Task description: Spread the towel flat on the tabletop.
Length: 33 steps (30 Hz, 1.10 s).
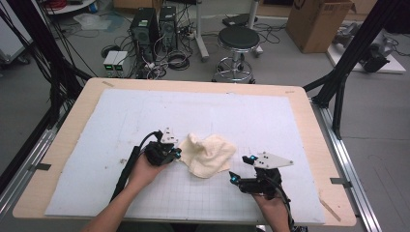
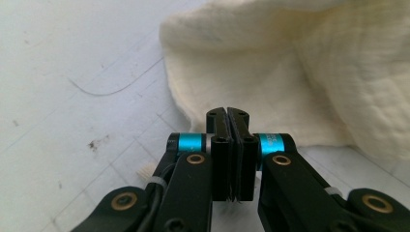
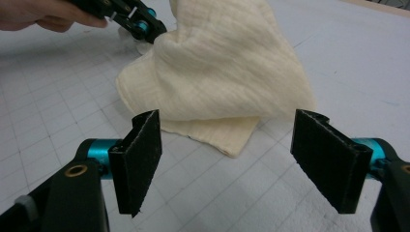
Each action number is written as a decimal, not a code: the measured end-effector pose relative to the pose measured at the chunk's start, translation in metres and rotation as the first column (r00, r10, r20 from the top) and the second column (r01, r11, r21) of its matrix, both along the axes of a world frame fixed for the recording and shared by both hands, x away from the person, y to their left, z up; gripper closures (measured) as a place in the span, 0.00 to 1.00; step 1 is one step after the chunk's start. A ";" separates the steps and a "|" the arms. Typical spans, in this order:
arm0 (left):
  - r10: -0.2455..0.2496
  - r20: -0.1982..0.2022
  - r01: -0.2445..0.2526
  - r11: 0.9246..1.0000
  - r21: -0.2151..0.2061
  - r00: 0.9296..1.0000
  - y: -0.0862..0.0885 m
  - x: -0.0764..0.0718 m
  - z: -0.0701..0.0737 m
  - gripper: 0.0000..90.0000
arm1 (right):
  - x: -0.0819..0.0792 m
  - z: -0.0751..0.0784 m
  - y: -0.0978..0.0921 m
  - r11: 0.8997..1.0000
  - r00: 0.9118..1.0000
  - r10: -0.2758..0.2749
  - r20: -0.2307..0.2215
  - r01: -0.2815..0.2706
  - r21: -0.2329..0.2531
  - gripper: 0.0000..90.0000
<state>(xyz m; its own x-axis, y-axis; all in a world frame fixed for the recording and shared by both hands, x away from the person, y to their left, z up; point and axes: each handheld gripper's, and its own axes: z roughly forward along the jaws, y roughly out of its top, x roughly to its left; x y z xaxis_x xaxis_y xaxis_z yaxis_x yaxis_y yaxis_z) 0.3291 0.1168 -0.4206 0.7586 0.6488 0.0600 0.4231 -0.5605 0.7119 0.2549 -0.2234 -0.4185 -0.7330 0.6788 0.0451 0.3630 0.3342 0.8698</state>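
A cream cloth [image 1: 209, 153] lies crumpled on the white gridded mat [image 1: 270, 121] near the table's front middle. Its left edge rises in a peak beside my left gripper [image 1: 177, 153]. In the left gripper view the jaws [image 2: 226, 113] are pressed together, with their tips at the cloth's [image 2: 290, 72] near edge. The right gripper view shows that same gripper [image 3: 155, 32] meeting the raised fold of cloth [image 3: 222, 63]. My right gripper [image 1: 241, 168] stands open on the mat just right of the cloth, and its pads [image 3: 140, 159] are wide apart with nothing between them.
The wooden table's rim [image 1: 72, 121] frames the mat. On the floor behind stand a black stool [image 1: 238, 41], computer towers [image 1: 145, 26] with cables, and a cardboard box [image 1: 316, 21]. Black frame struts [image 1: 345, 63] rise at the right.
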 end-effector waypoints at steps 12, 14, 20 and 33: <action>0.005 0.043 -0.003 0.999 -0.044 0.999 0.040 -0.053 0.004 0.98 | 0.000 0.000 -0.001 1.000 1.000 0.009 0.000 -0.009 0.003 0.32; 0.005 0.046 -0.003 0.999 -0.051 0.999 0.045 -0.062 0.003 0.98 | 0.000 0.000 -0.001 1.000 1.000 0.010 -0.003 -0.010 0.001 0.33; 0.011 0.062 -0.007 0.998 -0.061 0.998 0.058 -0.082 -0.001 0.98 | 0.002 -0.002 0.002 0.999 0.999 0.031 -0.017 -0.031 -0.015 0.46; 0.007 0.063 -0.003 0.998 -0.069 0.998 0.061 -0.076 -0.008 0.97 | 0.030 -0.016 0.022 0.987 0.990 0.094 -0.102 -0.106 -0.119 0.73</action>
<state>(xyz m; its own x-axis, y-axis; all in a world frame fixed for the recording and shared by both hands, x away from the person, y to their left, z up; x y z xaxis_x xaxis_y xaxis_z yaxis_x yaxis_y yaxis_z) 0.2526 0.1781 -0.4290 0.7515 0.6567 0.0627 0.3786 -0.5071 0.7743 0.2853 -0.2011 -0.4341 -0.7940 0.6067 0.0386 0.4020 0.4763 0.7820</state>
